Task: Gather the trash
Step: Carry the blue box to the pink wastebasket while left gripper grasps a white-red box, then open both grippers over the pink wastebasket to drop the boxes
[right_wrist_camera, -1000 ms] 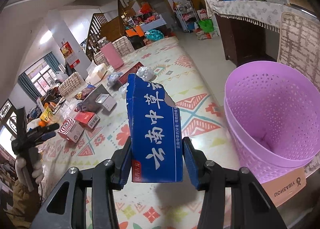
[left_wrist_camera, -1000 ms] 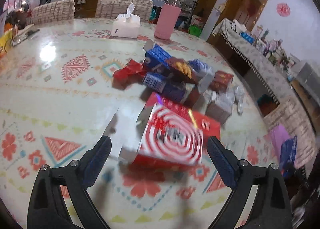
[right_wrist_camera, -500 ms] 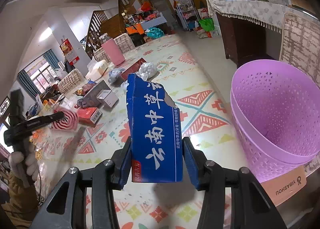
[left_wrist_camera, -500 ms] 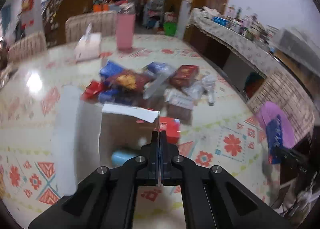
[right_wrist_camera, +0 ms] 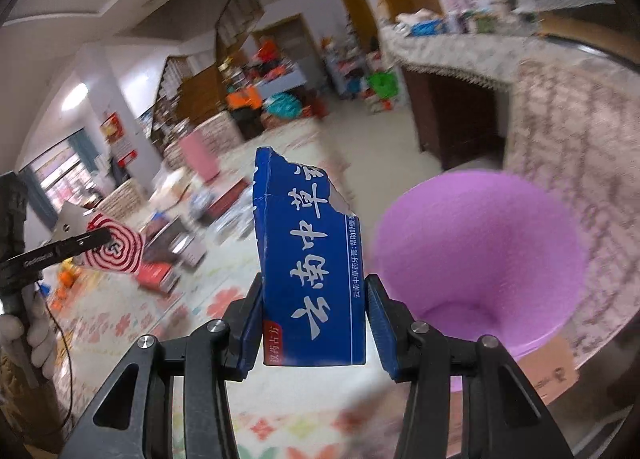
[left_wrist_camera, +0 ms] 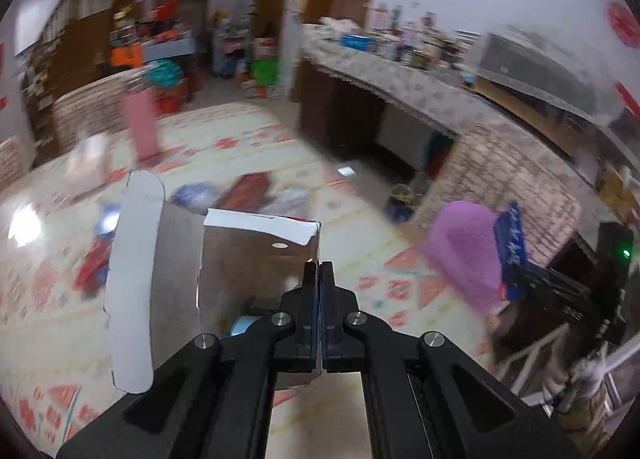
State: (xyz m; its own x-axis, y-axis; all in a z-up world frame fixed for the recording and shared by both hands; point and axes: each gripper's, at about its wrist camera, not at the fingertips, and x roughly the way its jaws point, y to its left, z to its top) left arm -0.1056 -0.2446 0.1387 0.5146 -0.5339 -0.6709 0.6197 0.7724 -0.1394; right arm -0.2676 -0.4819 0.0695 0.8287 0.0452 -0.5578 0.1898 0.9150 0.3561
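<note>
My left gripper (left_wrist_camera: 320, 265) is shut on one wall of an open red-and-white spiral-printed box (left_wrist_camera: 256, 255), whose grey inside and white flap face the camera. In the right wrist view that spiral box (right_wrist_camera: 114, 249) hangs in the air at the left, above the table. My right gripper (right_wrist_camera: 315, 287) is shut on a torn blue carton (right_wrist_camera: 312, 259) with white lettering, held upright just left of a purple perforated basket (right_wrist_camera: 480, 259). In the left wrist view, the basket (left_wrist_camera: 466, 251) and the blue carton (left_wrist_camera: 510, 243) sit at the right.
A blurred pile of boxes and wrappers (left_wrist_camera: 248, 195) lies mid-table on the patterned cloth (left_wrist_camera: 48, 323). A pink tumbler (left_wrist_camera: 140, 127) and a white tissue pack (left_wrist_camera: 90, 151) stand behind it. A woven chair back (right_wrist_camera: 580, 163) rises behind the basket, and a cluttered sideboard (left_wrist_camera: 400, 71) lines the wall.
My left gripper went from open around the spiral box to shut on its wall, then lifted it and swung right toward the basket. My right gripper rose slightly with the blue carton.
</note>
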